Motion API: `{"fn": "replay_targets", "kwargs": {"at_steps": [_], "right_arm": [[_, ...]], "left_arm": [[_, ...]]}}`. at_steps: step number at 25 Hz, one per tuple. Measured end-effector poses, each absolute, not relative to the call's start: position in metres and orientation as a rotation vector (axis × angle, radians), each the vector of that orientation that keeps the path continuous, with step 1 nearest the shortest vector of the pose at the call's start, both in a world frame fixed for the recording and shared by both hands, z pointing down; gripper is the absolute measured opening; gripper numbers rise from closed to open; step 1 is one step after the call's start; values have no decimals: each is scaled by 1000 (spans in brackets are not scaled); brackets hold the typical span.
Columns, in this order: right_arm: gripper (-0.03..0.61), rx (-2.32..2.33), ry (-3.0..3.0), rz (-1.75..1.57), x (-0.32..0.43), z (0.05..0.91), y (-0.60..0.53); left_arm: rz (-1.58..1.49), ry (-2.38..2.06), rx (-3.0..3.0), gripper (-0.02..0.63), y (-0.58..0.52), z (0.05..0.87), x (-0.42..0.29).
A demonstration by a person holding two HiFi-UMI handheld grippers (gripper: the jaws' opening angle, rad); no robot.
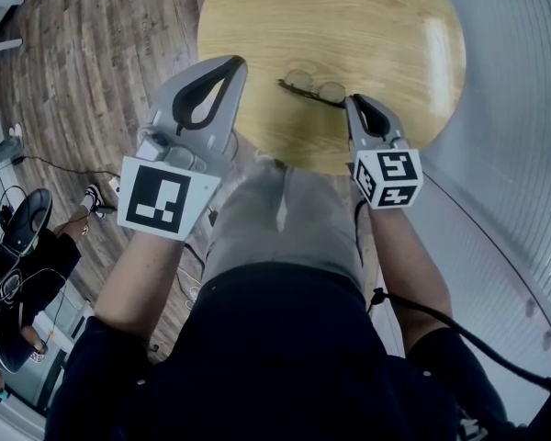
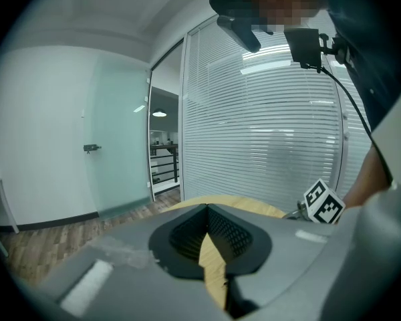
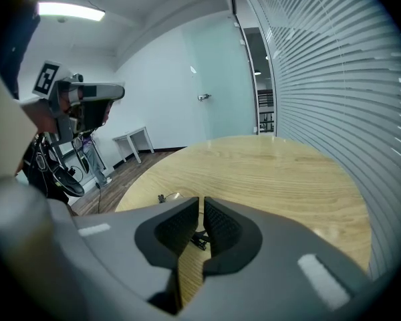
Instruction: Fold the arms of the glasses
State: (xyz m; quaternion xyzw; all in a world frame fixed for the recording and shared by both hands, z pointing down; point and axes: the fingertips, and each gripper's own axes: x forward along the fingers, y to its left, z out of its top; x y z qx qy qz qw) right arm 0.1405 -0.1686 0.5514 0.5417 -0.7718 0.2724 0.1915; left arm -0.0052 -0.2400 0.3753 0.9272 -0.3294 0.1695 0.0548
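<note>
Glasses (image 1: 314, 88) lie on round table (image 1: 395, 26), right tongs (image 1: 353, 100) beside them, left tongs (image 1: 236, 62) aloft.

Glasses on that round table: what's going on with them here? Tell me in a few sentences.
A person holds a gripper in each hand over a wooden table. The glasses lie near the edge closest to the person. The right gripper is down at one end of them, its jaws closed to a narrow slit with a dark bit of the frame between them. The left gripper is held off to the side, shut and empty.
</note>
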Motion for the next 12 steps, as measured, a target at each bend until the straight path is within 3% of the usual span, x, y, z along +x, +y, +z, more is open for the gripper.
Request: {"fn": "replay_targets", "kwargs": {"at_steps": [12], "right_arm": [[32, 1576, -2165, 680, 152, 513, -167]], "left_arm": [[441, -981, 2907, 3, -236, 330, 6]]}}
